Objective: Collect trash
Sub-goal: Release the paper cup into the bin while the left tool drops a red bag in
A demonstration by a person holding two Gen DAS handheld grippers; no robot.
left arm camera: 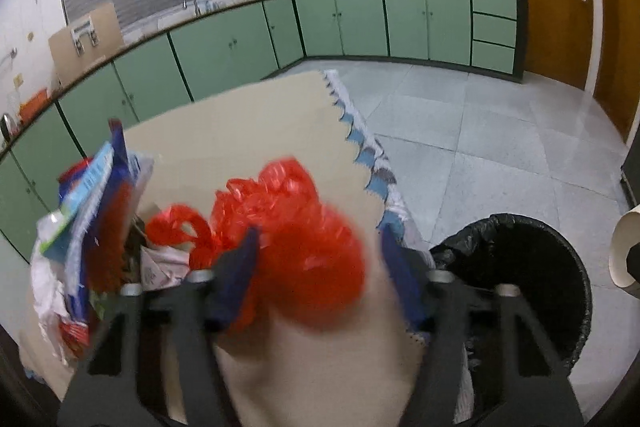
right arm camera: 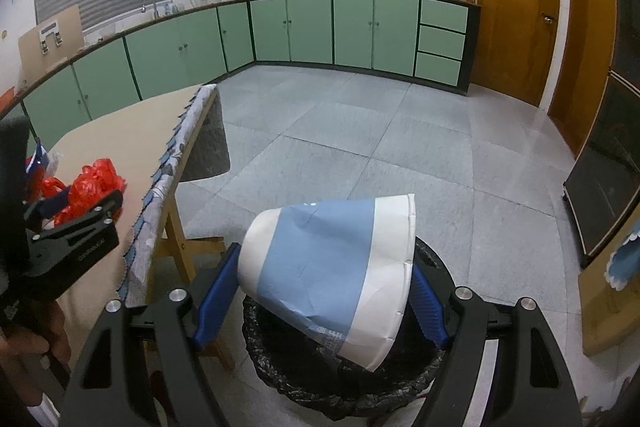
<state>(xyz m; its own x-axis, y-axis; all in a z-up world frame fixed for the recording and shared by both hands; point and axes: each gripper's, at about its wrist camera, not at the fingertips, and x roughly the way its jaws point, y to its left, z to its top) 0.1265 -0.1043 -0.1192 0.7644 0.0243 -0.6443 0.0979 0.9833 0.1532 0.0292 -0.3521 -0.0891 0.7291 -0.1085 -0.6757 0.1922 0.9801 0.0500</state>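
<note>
One paper cup (right arm camera: 328, 279), one red bag (left arm camera: 288, 227), one bin (right arm camera: 340, 379). The right tool (right arm camera: 324, 303) reaches level over the bin, clamping the tilted cup. The left tool (left arm camera: 320, 275) hangs over the bench (left arm camera: 240, 123), fingers spread wide around the blurred bag beside a wrapper pile (left arm camera: 88, 235).

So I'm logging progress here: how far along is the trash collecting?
Nothing visibly binned yet; the bin's inside is hidden. In hand: the right gripper holds a crumpled paper cup over the black-lined trash bin; the left gripper is open around a red plastic bag on the table. Left: the pile of wrappers.
</note>
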